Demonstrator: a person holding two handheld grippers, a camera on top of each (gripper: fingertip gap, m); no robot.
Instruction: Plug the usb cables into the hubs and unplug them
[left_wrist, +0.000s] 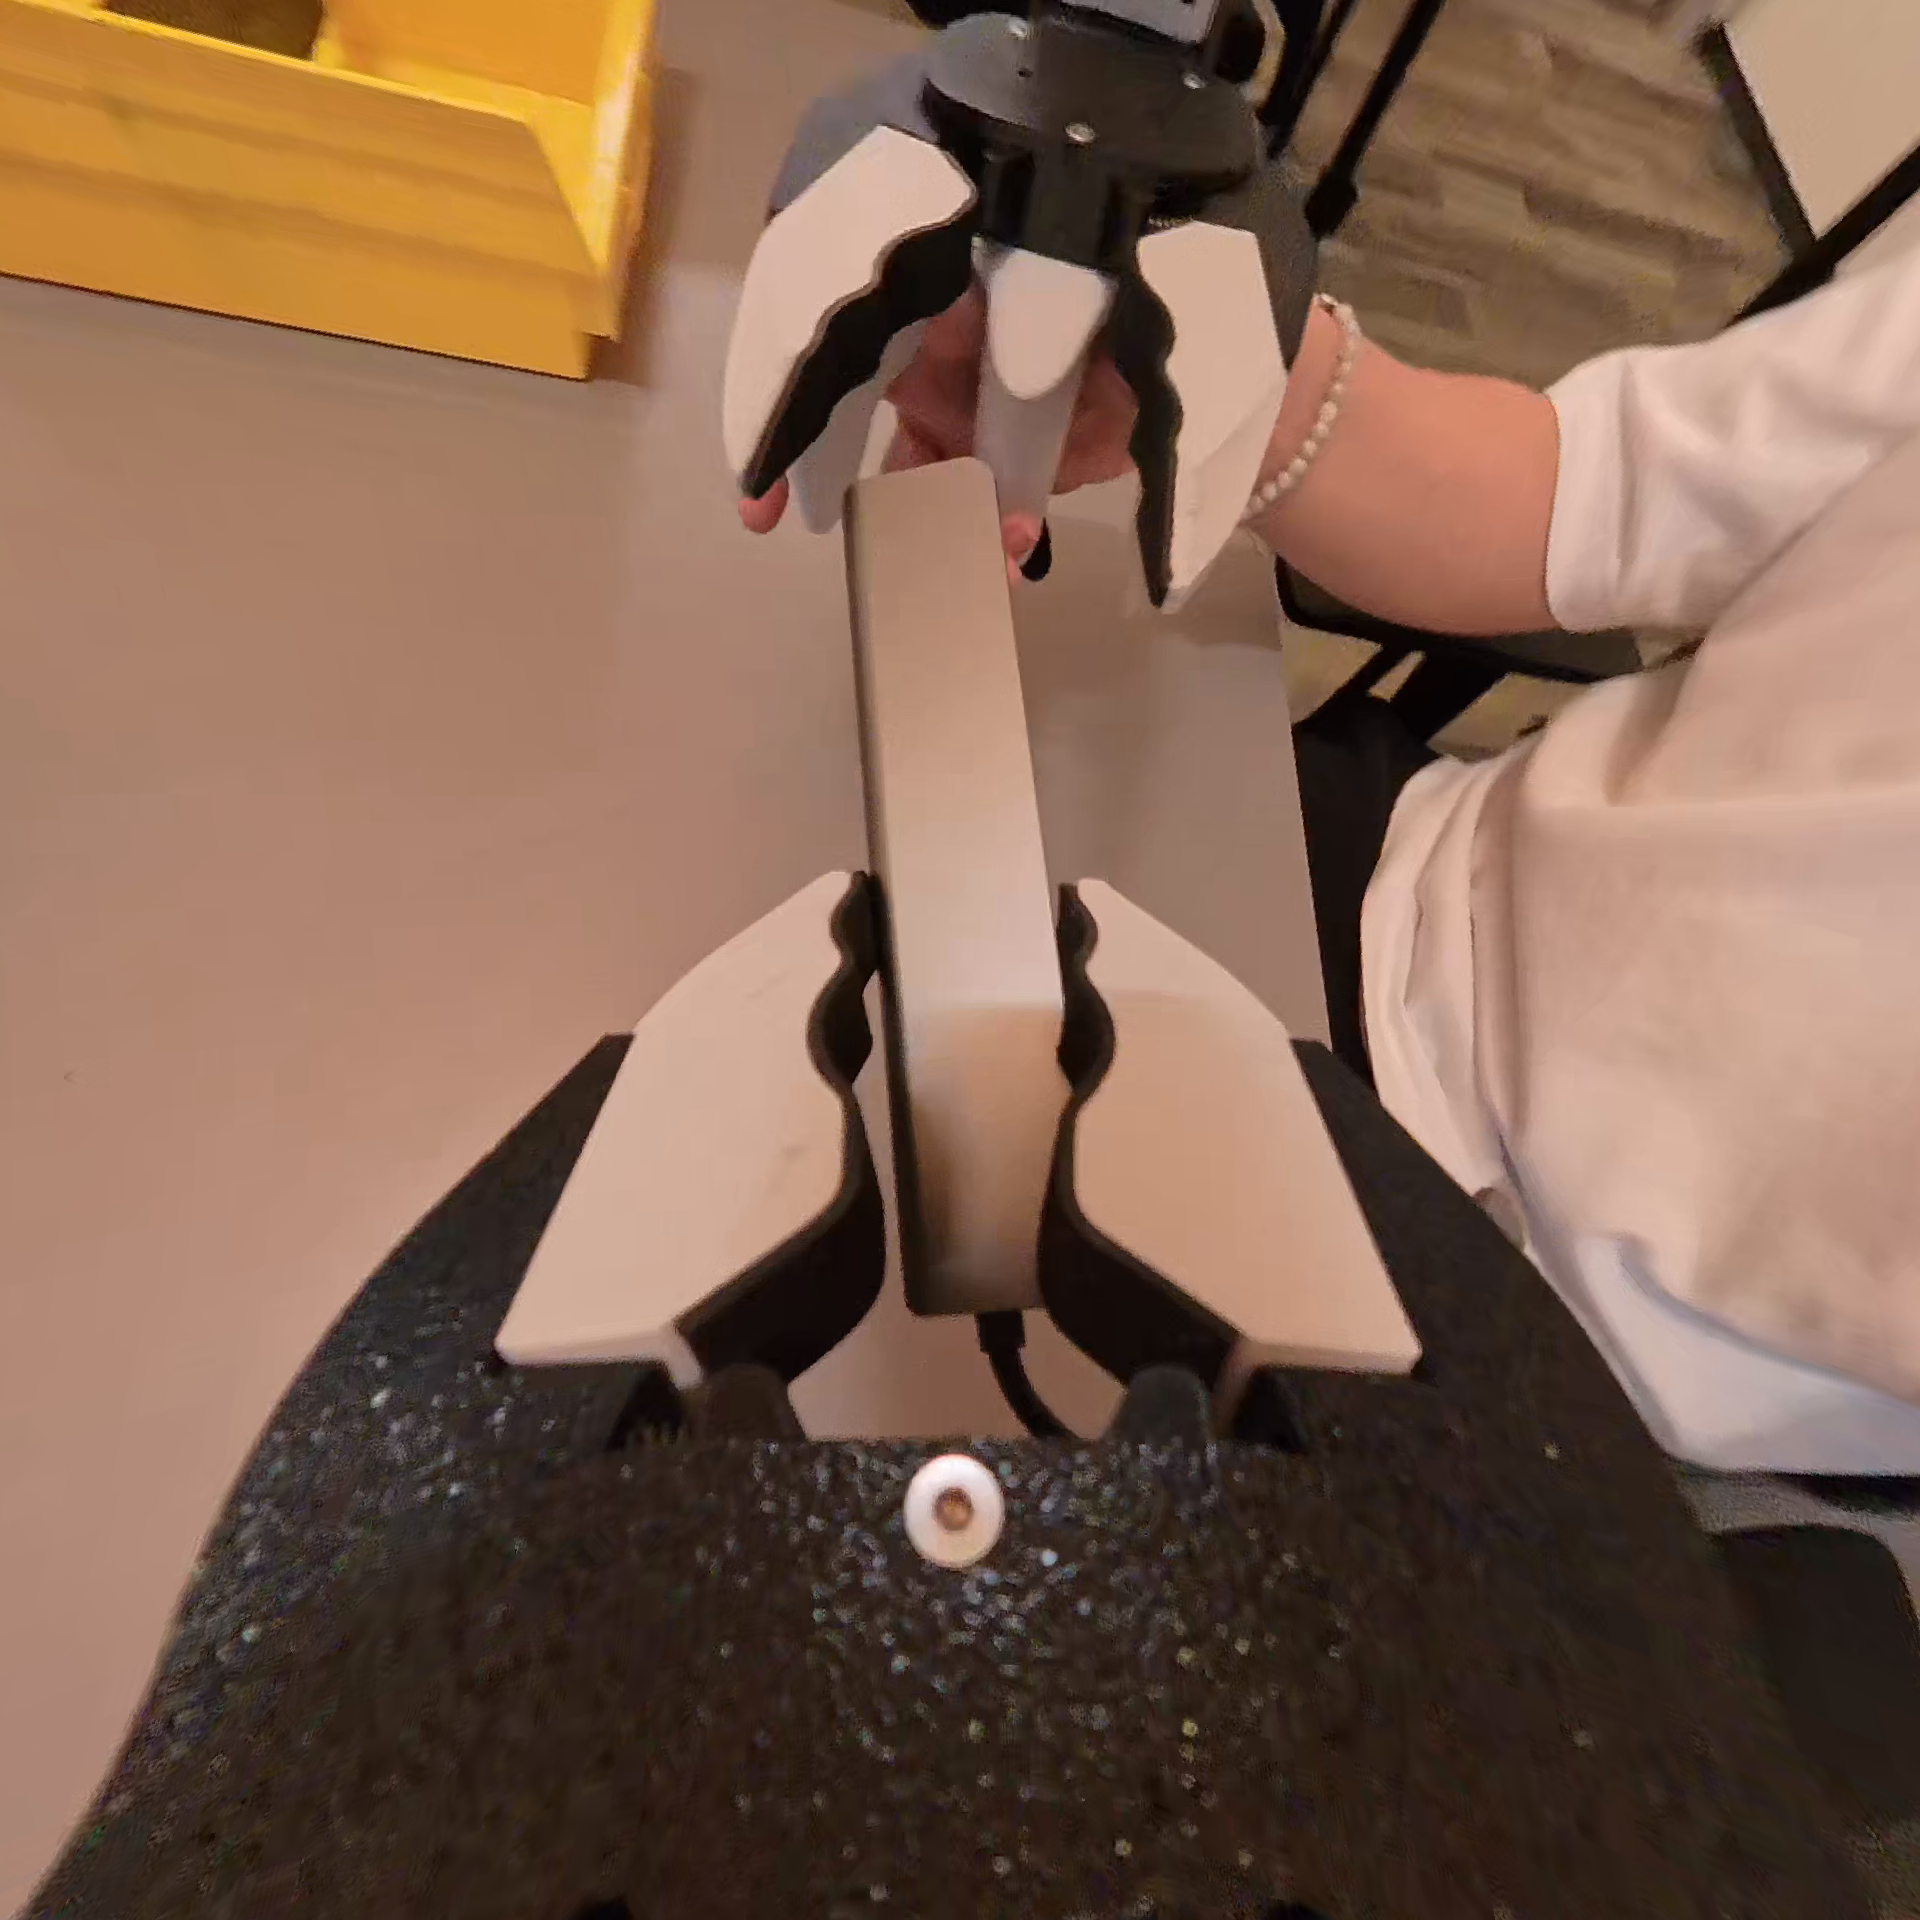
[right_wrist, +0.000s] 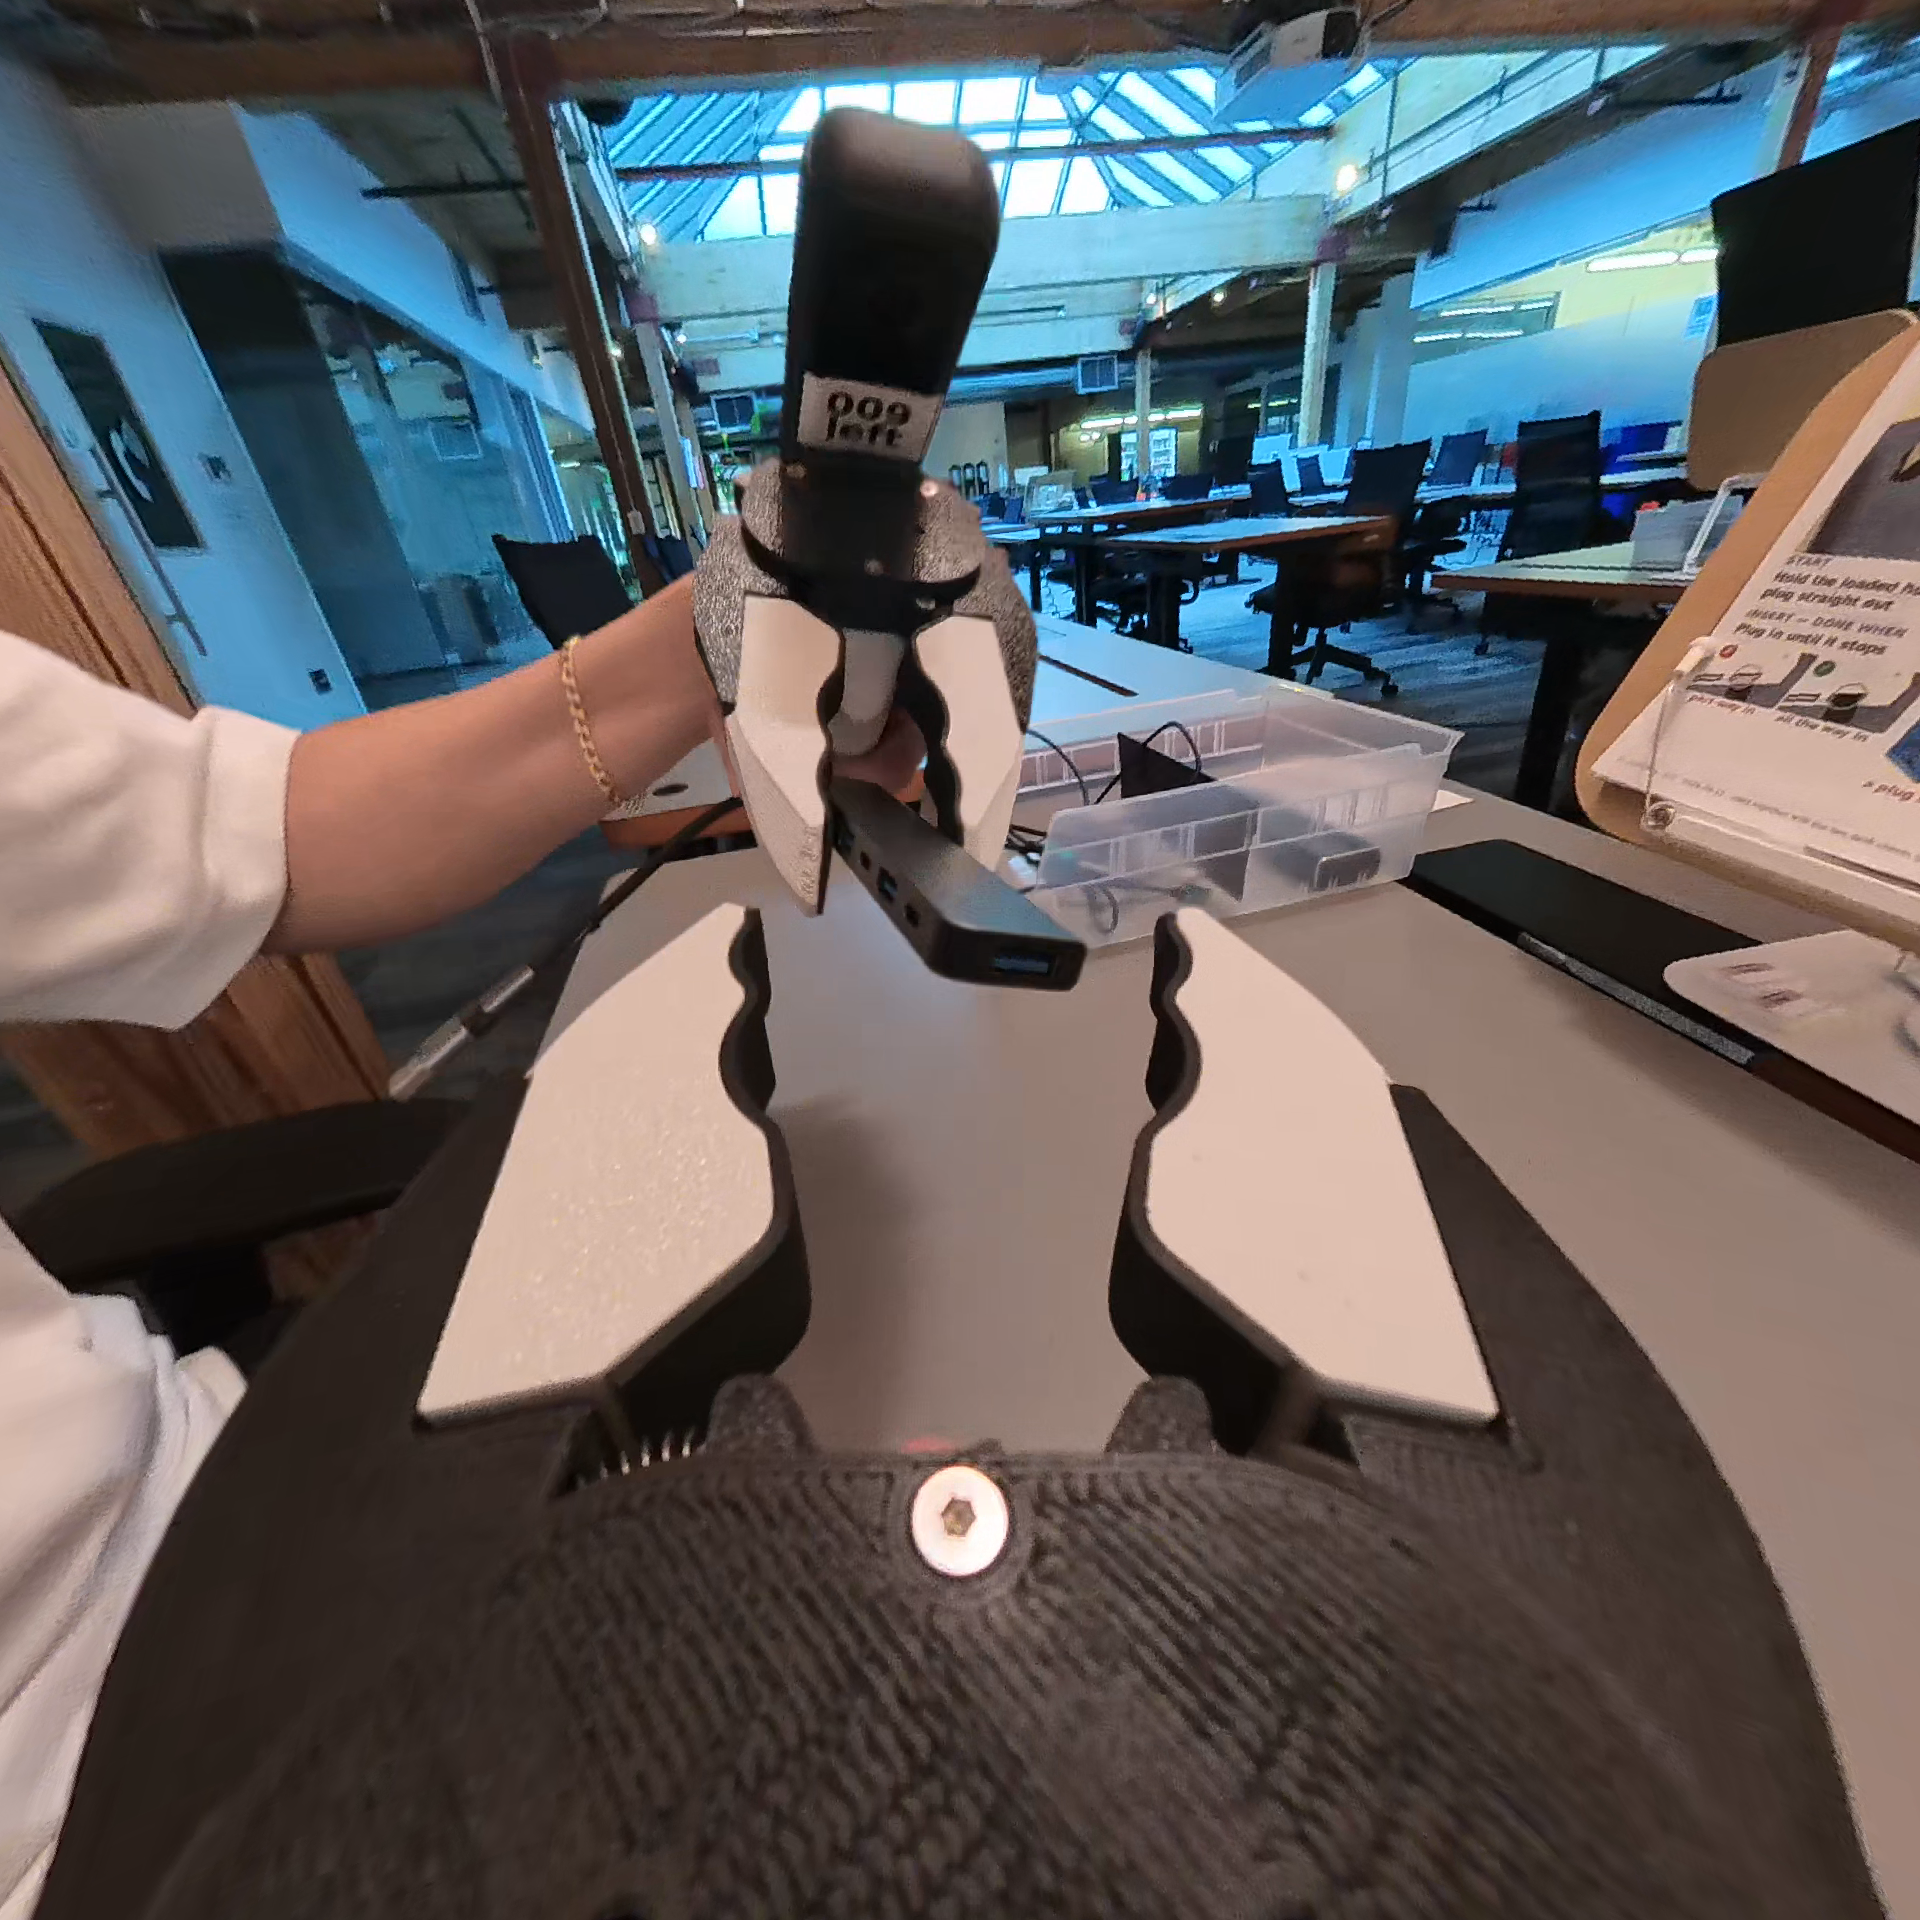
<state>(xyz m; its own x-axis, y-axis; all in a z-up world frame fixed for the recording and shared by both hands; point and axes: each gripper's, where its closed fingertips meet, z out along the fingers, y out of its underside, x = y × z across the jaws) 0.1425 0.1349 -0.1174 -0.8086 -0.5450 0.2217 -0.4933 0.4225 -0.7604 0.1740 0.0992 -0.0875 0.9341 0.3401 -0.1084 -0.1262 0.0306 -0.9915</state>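
Note:
My left gripper (left_wrist: 966, 888) is shut on a slim grey USB hub (left_wrist: 935, 675) and holds it in the air, with the free end pointing at my right gripper (left_wrist: 956, 540). A black cable (left_wrist: 1013, 1371) leaves the hub's rear end. In the right wrist view the left gripper (right_wrist: 894, 862) holds the hub (right_wrist: 966, 914) with its end port facing the camera. The hub's cable (right_wrist: 623, 883) hangs down to the left. My right gripper (right_wrist: 961, 923) is open and empty, just short of the hub's end.
A clear plastic organizer tray (right_wrist: 1247, 790) with cables stands behind on the grey table (right_wrist: 1558, 1195). An instruction sheet on a board (right_wrist: 1766, 623) and a black mat (right_wrist: 1558, 914) are at the right. A yellow bin (left_wrist: 312, 177) sits on the table. A chair armrest (right_wrist: 239, 1195) is at the left. The gap from one gripper's tips to the other's is roughly 6 cm.

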